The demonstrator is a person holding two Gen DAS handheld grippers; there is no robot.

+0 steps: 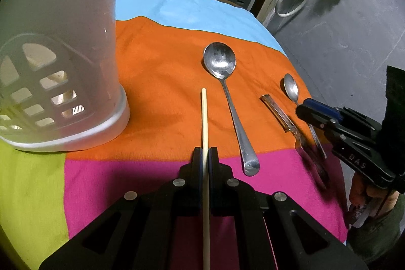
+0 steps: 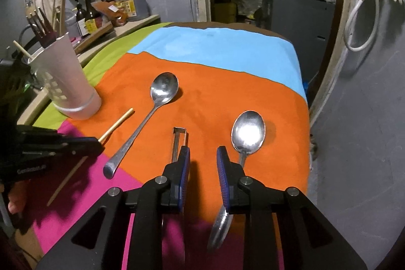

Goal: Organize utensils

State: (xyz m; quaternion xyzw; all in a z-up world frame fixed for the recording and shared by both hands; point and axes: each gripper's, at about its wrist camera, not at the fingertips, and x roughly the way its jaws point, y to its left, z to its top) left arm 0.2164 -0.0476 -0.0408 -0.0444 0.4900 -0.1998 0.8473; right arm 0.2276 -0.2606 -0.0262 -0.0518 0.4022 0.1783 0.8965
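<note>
While the left gripper is clamped on the slim pale wooden chopstick, the step in hand appears to be carrying that stick to the tall translucent white plastic utensil holder with a slotted inner basket. The holder stands on the multicoloured striped cloth, to the left of the stick's free tip and apart from it.

To do this well:
1. Lift the stick clear of the cloth before swinging it, so that the tip does not drag.
2. Tilt the stick toward upright above the holder's rim. In the right wrist view one stick and some dark-handled tools already stand inside, so aim for a free gap.
3. Release only once the lower end is well inside.

Left jaws: fully closed, pads pressing both sides of the stick, which runs back between the fingers.

Right gripper: jaws partly apart and holding nothing. It sits between the metal peeler with a brown handle and the small steel spoon. Neither is gripped; whether the fingers brush them cannot be told.

The large steel serving spoon lies untouched between the chopstick and the peeler.
</note>
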